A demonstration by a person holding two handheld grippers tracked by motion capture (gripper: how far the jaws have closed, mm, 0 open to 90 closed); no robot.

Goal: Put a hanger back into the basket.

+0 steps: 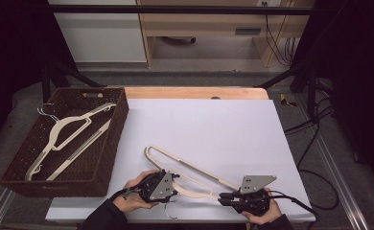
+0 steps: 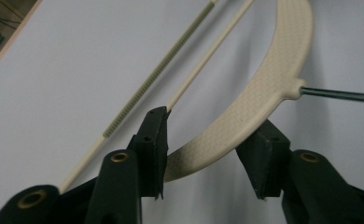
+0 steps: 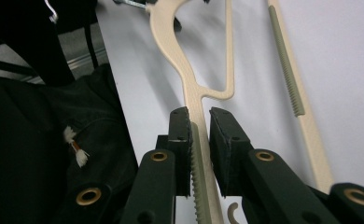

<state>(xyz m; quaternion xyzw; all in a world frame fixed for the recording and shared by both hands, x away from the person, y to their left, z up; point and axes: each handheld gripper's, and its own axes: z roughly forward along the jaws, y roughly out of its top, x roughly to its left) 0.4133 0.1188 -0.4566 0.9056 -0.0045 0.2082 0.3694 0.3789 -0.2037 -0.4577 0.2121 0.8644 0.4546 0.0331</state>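
A cream plastic hanger [image 1: 194, 168] lies slanted on the white sheet [image 1: 214, 124] near the front edge. My left gripper [image 1: 175, 183] is at its neck. In the left gripper view the curved shoulder [image 2: 273, 79] runs between the jaws of the left gripper [image 2: 211, 135]; the right pad [image 2: 264, 158] stands clear of it, and the metal hook [image 2: 339, 94] juts off to the right. My right gripper [image 1: 222, 197] holds the hanger's other end. In the right gripper view the right gripper [image 3: 199, 116] is shut on the ribbed arm of the hanger [image 3: 175, 46].
A brown wicker basket [image 1: 118, 129] sits at the left with another cream hanger [image 1: 67, 129] inside. A wooden table edge [image 1: 194, 92] shows behind the sheet. Cables [image 1: 314, 143] trail at the right. A dark sleeve [image 3: 40, 140] is close on the left of the right gripper view.
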